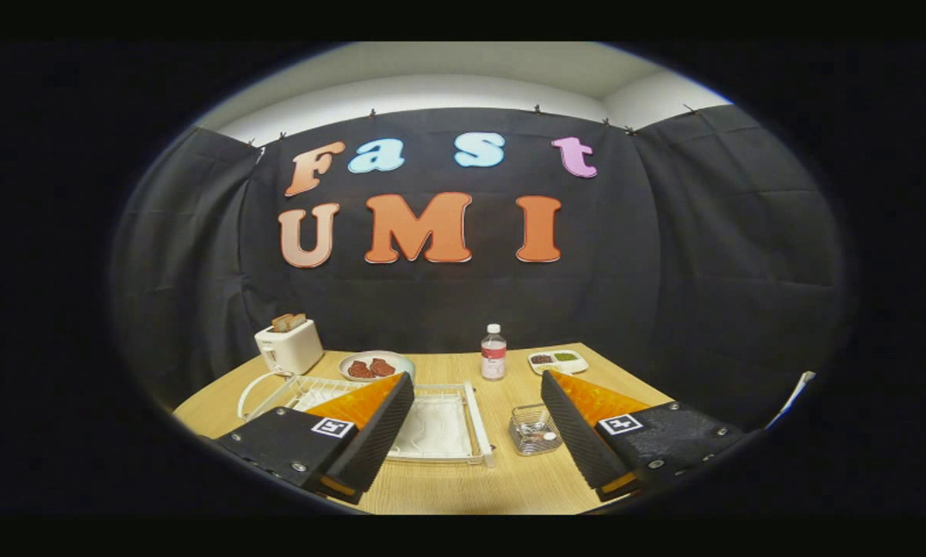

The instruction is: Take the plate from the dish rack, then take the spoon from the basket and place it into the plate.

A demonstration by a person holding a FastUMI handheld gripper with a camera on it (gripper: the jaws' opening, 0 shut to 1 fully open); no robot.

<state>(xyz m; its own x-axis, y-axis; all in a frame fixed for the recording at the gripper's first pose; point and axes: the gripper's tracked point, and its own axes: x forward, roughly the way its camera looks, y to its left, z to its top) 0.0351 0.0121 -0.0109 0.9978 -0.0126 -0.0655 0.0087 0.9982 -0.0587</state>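
Observation:
My gripper (476, 381) is open, its two fingers spread wide above the near part of the wooden table (501, 483). A white wire dish rack (474, 422) lies just ahead of the left finger, which covers its left part. Inside the rack I see a flat white shape that looks like the plate (435, 429); its outline is hard to tell. A small wire basket (526, 442) stands beside the right finger, right of the rack. Something pale lies in it, probably the spoon (544, 436).
Beyond the rack, a white toaster (288, 348) with bread stands at the far left. Near it is a plate of red food (375, 366). A water bottle (493, 352) and a small divided food tray (558, 360) stand along the far edge.

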